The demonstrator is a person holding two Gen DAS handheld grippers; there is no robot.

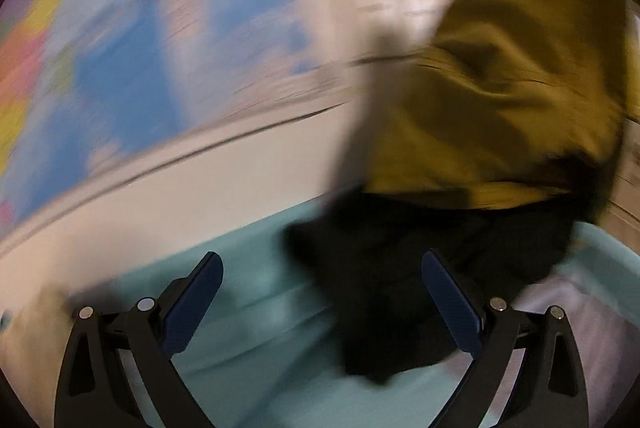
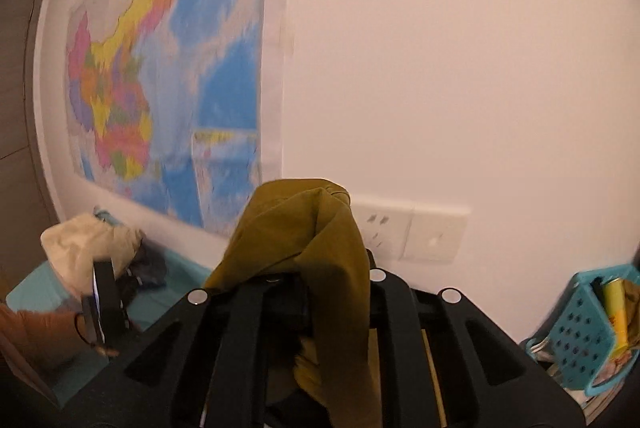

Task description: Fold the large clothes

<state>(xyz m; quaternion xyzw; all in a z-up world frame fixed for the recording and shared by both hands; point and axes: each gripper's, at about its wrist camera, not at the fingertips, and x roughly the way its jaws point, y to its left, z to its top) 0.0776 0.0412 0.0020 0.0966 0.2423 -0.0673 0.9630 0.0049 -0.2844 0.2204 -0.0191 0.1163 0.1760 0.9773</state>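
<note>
Aloft: right gripper clamped on limp mustard garment; left gripper spread, empty. Pinch hem.

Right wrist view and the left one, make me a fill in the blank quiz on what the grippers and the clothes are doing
1. The right gripper is shut on a garment coloured ____.
2. The left gripper has its jaws ____, holding nothing.
3. On the wall hangs a colourful ____, left of the white sockets.
4. The perforated basket at the right edge is coloured ____.

Missing words: mustard yellow; open; map; teal
</note>
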